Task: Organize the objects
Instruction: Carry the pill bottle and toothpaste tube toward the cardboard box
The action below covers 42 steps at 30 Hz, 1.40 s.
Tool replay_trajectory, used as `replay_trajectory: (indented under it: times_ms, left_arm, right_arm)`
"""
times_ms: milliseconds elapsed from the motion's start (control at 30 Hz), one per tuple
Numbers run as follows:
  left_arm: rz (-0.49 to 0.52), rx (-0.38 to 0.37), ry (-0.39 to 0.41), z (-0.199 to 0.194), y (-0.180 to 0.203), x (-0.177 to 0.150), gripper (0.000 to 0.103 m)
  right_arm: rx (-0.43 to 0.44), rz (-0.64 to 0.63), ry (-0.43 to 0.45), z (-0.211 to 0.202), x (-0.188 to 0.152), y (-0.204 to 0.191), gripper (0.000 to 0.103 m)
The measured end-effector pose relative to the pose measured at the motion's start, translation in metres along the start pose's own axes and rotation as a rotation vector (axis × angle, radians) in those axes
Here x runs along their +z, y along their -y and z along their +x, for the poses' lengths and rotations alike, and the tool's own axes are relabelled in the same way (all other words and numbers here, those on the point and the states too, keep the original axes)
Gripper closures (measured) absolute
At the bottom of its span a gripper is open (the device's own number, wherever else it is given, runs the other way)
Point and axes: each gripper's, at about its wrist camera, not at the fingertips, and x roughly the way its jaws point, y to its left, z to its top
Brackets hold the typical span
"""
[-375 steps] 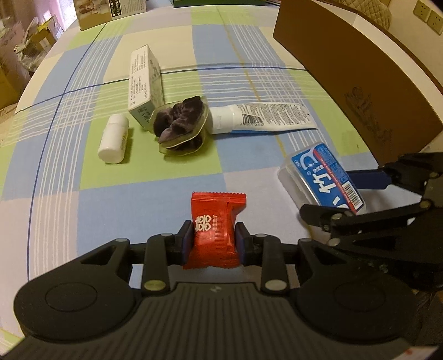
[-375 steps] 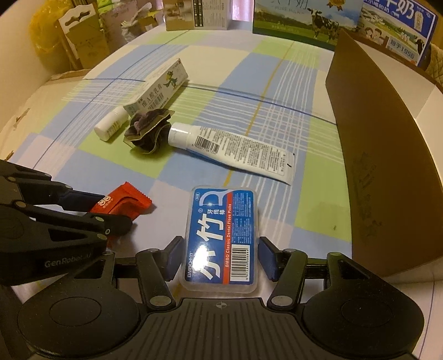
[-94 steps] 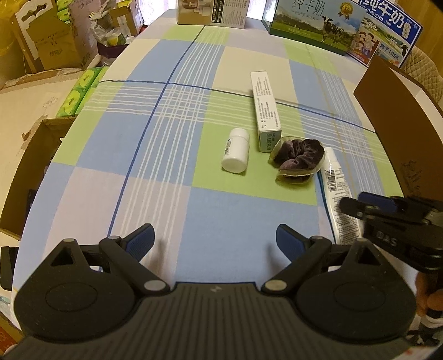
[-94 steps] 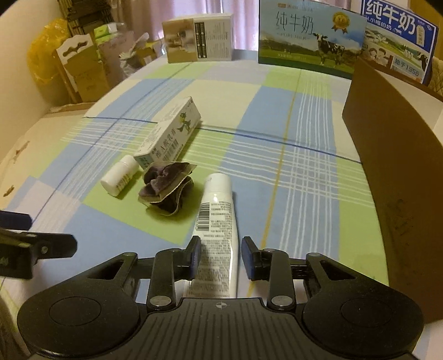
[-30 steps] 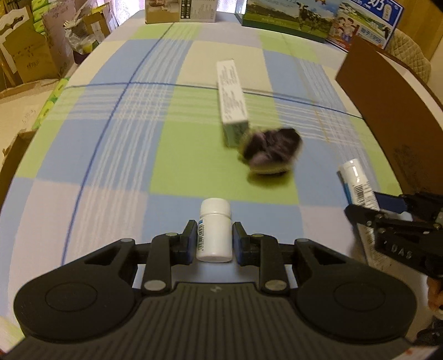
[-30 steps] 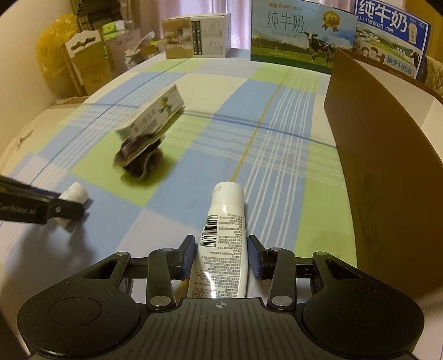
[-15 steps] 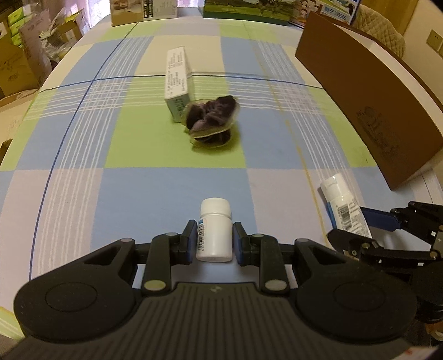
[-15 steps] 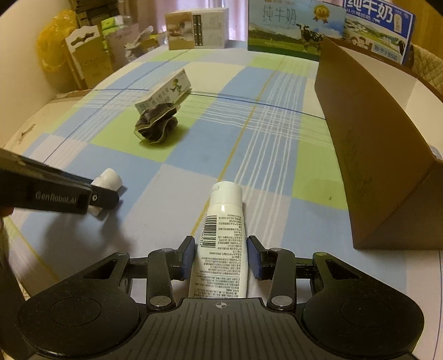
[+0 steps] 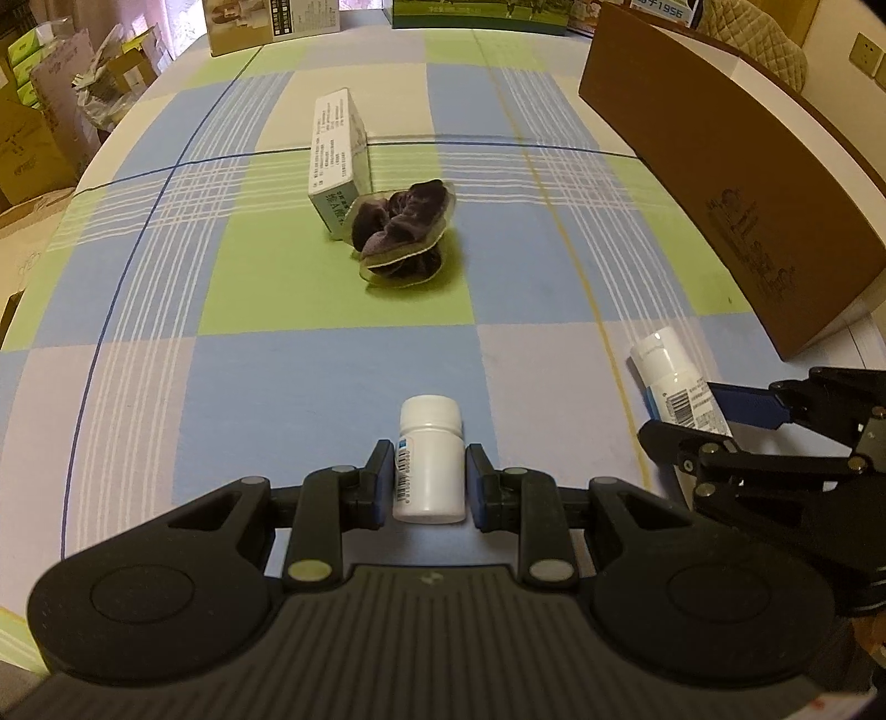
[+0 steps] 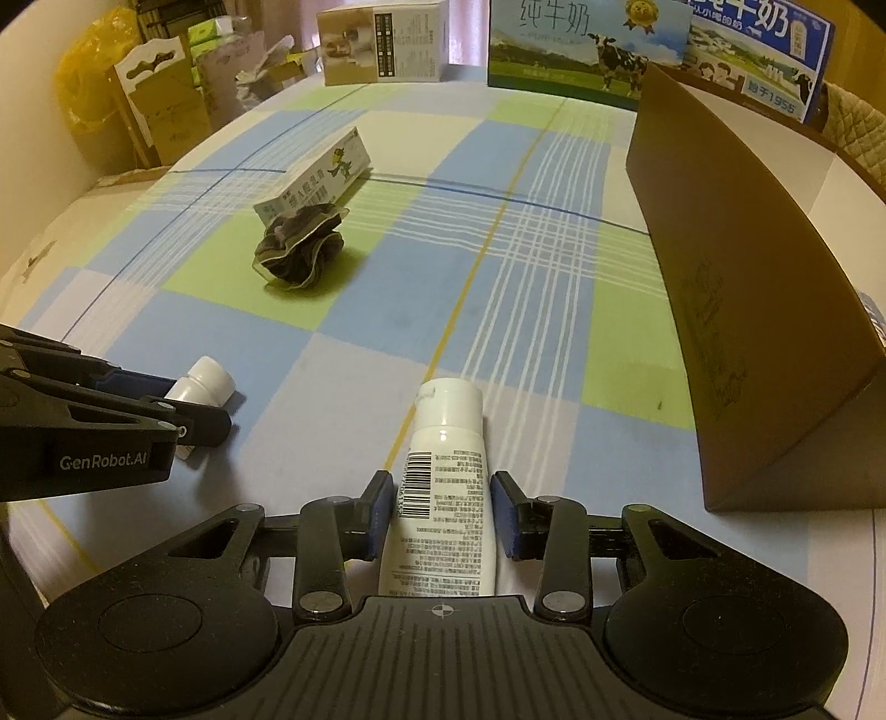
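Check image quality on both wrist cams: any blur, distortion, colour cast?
Left wrist: sharp, the white bottle barcode reads clean; fisheye bends the tablecloth lines; warm yellow cast. Right wrist: tube print crisp, scrunchie and far milk cartons softer; dark corner vignette.

Left wrist view: low over the checked tablecloth [image 9: 332, 376], facing forward along its fingers. Right wrist view: likewise, set to its right. Shared: dark scrunchie [image 9: 401, 235] [image 10: 302, 255], toothpaste carton [image 9: 335, 155] [image 10: 315, 177], brown box [image 9: 731, 183] [image 10: 736, 288], each other's gripper.
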Motion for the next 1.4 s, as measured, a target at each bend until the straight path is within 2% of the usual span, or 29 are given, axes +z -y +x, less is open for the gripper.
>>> replay_trajectory:
  times_ms: [233, 400, 567, 767, 933, 1167, 1400]
  left_arm:
    - [0.011, -0.008, -0.01, 0.0, 0.006, -0.001, 0.08]
    - [0.016, -0.031, -0.026, -0.001, 0.01, -0.002, 0.081]
    - [0.005, -0.058, -0.03, -0.007, 0.013, 0.001, 0.081]
    - [0.009, -0.107, 0.032, -0.03, 0.022, 0.02, 0.081]
    - [0.034, -0.161, 0.108, -0.051, 0.042, 0.049, 0.081]
    - [0.094, -0.238, 0.198, -0.062, 0.085, 0.108, 0.081]
    - [0.192, -0.291, 0.283, -0.06, 0.149, 0.172, 0.081]
  right_arm:
    - [0.023, -0.002, -0.002, -0.003, -0.003, 0.001, 0.069]
    - [0.075, 0.041, 0.013, -0.012, -0.01, 0.006, 0.07]
    - [0.115, 0.094, 0.088, -0.04, -0.007, 0.016, 0.07]
    - [0.123, 0.146, 0.217, -0.085, 0.014, 0.037, 0.07]
    - [0.112, 0.206, 0.313, -0.118, 0.036, 0.071, 0.07]
    - [0.024, 0.271, 0.426, -0.146, 0.07, 0.139, 0.07]
    - [-0.039, 0.334, 0.456, -0.151, 0.098, 0.199, 0.07]
